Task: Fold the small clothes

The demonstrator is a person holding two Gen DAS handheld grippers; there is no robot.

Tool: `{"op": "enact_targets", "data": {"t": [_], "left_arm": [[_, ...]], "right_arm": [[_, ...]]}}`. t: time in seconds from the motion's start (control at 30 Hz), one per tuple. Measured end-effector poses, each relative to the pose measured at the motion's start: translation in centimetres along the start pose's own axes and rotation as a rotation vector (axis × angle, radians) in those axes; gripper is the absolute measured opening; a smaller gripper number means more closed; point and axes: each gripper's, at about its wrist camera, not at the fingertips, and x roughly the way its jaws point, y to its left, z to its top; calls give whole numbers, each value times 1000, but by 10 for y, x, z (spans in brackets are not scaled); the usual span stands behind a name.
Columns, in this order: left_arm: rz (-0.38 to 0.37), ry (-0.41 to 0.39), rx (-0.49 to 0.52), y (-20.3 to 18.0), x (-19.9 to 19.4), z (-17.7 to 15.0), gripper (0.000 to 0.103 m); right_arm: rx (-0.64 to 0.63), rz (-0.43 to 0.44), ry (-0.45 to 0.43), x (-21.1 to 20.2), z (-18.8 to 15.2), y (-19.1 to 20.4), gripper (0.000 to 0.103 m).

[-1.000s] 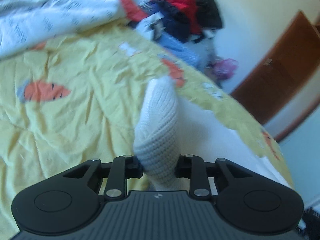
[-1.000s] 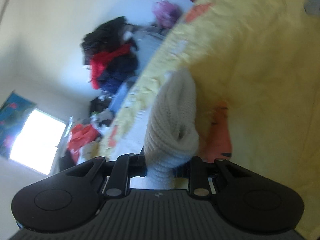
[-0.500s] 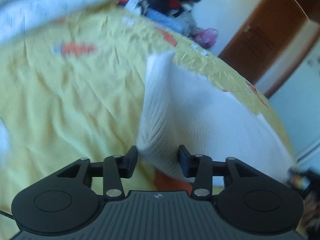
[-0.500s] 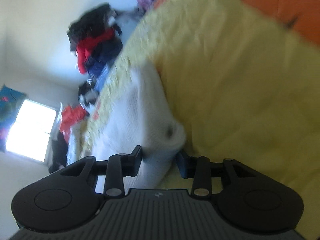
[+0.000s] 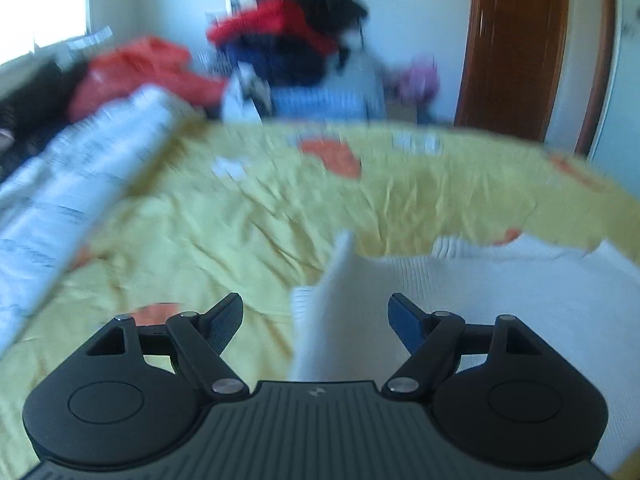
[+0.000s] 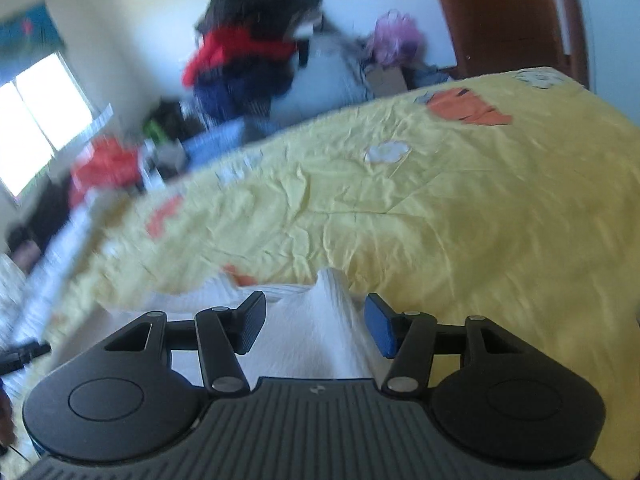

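Your left gripper (image 5: 316,322) and right gripper (image 6: 314,322) are opening, released over the white ribbed knit garment (image 5: 500,300) on the yellow wrinkled bedsheet (image 6: 440,208); behind this sheet stands a blurred pile of dark and red clothes (image 5: 296,36).

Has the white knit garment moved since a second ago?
Yes. The white knit garment was pinched upright between the left gripper jaws; now it has dropped flat onto the yellow bedspread, with the jaws opening clear of it.

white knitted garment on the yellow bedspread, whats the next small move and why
Probably draw both back clear. The left hand-held gripper and right hand-held gripper have jaws opening, pads off the white knitted garment, a raised fold still between each pair on the yellow bedspread.
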Motion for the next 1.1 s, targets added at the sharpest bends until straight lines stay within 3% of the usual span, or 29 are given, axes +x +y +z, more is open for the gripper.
{"op": "enact_targets", "data": {"t": [0.17, 0.2, 0.23, 0.27, 0.3, 0.33, 0.43, 0.57, 0.7, 0.77, 0.9, 1.0, 1.07, 1.1], "left_arm": [[52, 96, 142, -26, 51, 8, 78], [54, 121, 162, -29, 60, 7, 70], [51, 136, 168, -30, 66, 6, 64], [47, 137, 170, -31, 69, 5, 59], [34, 126, 166, -31, 69, 5, 35], [23, 117, 158, -31, 68, 7, 18], [29, 62, 140, -34, 61, 13, 9], [38, -66, 65, -26, 42, 22, 9], [77, 62, 34, -23, 81, 14, 9], [108, 39, 57, -27, 83, 5, 12], [169, -19, 121, -33, 56, 4, 21], [218, -118, 146, -41, 24, 9, 25], [194, -175, 119, -49, 12, 16, 34], [171, -189, 108, -55, 9, 18, 47]], "right_arm": [[-41, -33, 110, 38, 5, 2, 60], [-46, -22, 110, 40, 4, 2, 58], [-50, -11, 111, 46, 4, 6, 50], [-53, -3, 108, 47, 4, 6, 29], [-59, 5, 111, 48, 3, 5, 13], [-59, 19, 106, 49, 3, 6, 13], [-28, 48, 46, 46, 6, 6, 13], [80, 112, -91, 22, 14, -9, 12], [99, 15, -4, 52, 3, -24, 12], [73, -20, -15, 56, -5, -19, 13], [109, -63, -82, 34, -6, -9, 49], [66, -28, -227, -2, -5, 6, 61], [52, 30, -251, -12, -4, 22, 66], [20, 42, -237, -10, -3, 32, 66]]}}
